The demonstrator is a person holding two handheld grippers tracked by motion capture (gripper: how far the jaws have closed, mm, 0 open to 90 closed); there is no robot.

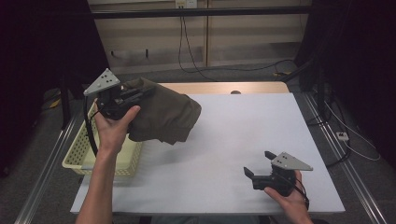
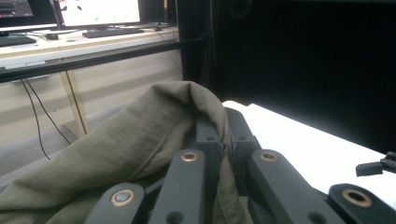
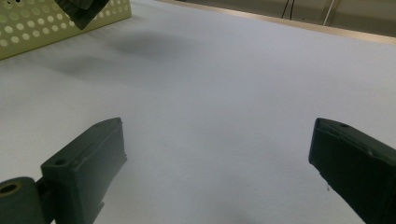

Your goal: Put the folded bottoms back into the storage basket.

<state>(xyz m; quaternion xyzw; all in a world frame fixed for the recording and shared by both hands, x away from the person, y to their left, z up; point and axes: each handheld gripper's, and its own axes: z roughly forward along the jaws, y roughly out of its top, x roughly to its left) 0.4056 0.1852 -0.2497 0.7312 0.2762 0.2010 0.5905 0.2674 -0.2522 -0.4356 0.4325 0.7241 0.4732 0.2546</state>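
While the olive-green cloth [image 1: 163, 114] hangs in the upper left of the high view, bunched and draped over the near edge of the yellow perforated basket [image 1: 81, 154], its lower folds rest on the white bench [image 1: 233, 140] just beside the basket rim. The left claw [image 1: 140, 93] is clamped on a fold of this cloth; in the left gripper view the fabric [image 2: 116, 149] rises between the black jaws and spills over them, so the pinch carries the garment's weight from one gathered point. Judged from this hold, the cloth is being lifted out of the basket toward the open bench surface. At the lower right of the high view, the right claw [image 1: 260, 163] sits low over the bench with its jaws wide apart and nothing between them, apparently kept ready to take a second edge of the cloth.
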